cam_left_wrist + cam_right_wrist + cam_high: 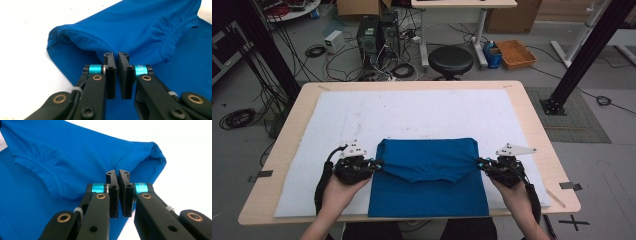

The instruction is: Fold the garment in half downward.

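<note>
Claw on the left was found pressed together on the left edge of the blue shirt, the jaws nearly meeting with a fold of fabric caught at their tips, as the left gripper view confirmed. Claw on the right stood in the same condition on the opposite edge, its jaws closed to a narrow slit over the cloth in the right gripper view. Each was held in one of the person's hands, left hand and right hand, both entering from the near side of the bench.

The blue shirt lay on a white mat that covered most of the bench top, placed at the near middle of it, between the two claws. Its far portion was doubled over toward the person, so that the collar faced the near side and sat on top of the lower layer. The folded edge ran straight across at the far side. The pinched layer was lifted slightly off the layer beneath at both ends, forming an open fold at each corner.

Beyond the bench, a black stool stood on the floor, with loose cables nearby.
</note>
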Demonstrator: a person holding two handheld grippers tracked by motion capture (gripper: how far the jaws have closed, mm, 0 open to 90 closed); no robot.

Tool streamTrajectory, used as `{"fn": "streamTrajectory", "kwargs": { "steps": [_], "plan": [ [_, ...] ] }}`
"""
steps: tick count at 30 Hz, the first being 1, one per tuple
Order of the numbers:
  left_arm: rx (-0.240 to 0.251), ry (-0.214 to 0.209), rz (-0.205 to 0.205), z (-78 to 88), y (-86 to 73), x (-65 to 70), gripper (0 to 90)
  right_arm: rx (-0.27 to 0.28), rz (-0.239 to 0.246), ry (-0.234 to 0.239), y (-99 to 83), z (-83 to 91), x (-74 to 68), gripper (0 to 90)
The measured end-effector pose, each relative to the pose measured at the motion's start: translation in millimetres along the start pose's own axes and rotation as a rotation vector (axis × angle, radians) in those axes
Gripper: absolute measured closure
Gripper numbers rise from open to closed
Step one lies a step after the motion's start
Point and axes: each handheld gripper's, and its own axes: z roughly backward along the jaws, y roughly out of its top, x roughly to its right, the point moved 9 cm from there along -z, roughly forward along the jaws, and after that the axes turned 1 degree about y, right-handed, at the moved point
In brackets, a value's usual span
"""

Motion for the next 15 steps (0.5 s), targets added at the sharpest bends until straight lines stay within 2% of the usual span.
{"fn": "streamTrajectory", "kwargs": {
  "steps": [5,11,15],
  "plan": [
    [0.002,-0.030,0.004,11.5,-6.3,10.5,85.0,-0.003,-0.003,0.017,-8.9,12.1,-9.8,87.4],
    [-0.014,-0.056,0.004,22.9,-19.6,23.6,85.0,-0.014,0.011,0.040,-26.3,26.7,-26.1,87.4],
    [-0.039,-0.069,-0.011,26.2,-29.9,33.4,85.0,-0.017,0.025,0.044,-35.2,33.9,-35.0,87.4]
  ]
}}
